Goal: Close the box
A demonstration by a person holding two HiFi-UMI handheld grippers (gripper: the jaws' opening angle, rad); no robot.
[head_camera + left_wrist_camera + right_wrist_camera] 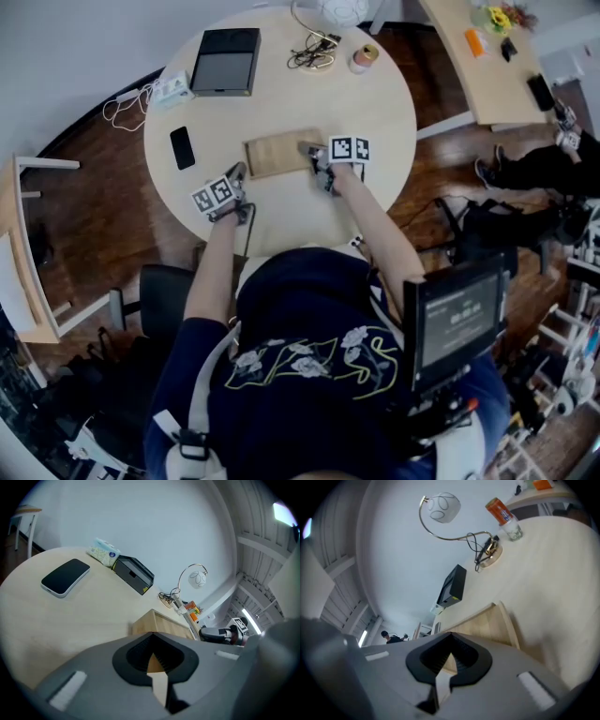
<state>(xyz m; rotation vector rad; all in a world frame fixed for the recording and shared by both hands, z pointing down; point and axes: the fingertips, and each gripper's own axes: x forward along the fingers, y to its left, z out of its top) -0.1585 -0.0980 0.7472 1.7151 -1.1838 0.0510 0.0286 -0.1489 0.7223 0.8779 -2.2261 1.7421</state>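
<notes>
**Box mid-bench, a gripper at each near corner**

The wooden box (279, 155) lies flat near the middle of the round bench (375, 103), its long side across the person's front. I cannot tell whether its lid is fully down.

The left gripper (236, 173) sits just beside the box's near left corner. Its fingers (140, 667) are drawn together to a thin slit with nothing between them. The right gripper (311, 152) is at the near right corner, over the box's edge. Its fingers (466, 667) are likewise pressed narrow and empty.

Bare bench surrounds the box to the right, and a strip lies between it and the near rim where the person stands. On the left, a dark phone (182, 147) lies near the box but apart from it, the closest thing on that side.

Well behind the box, along the far rim, are a black flat case (225, 61), a tissue pack (172, 87), a tangle of cables (314, 52) and a small jar (364, 58). A bent-neck lamp (197, 578) rises over the cables.
</notes>
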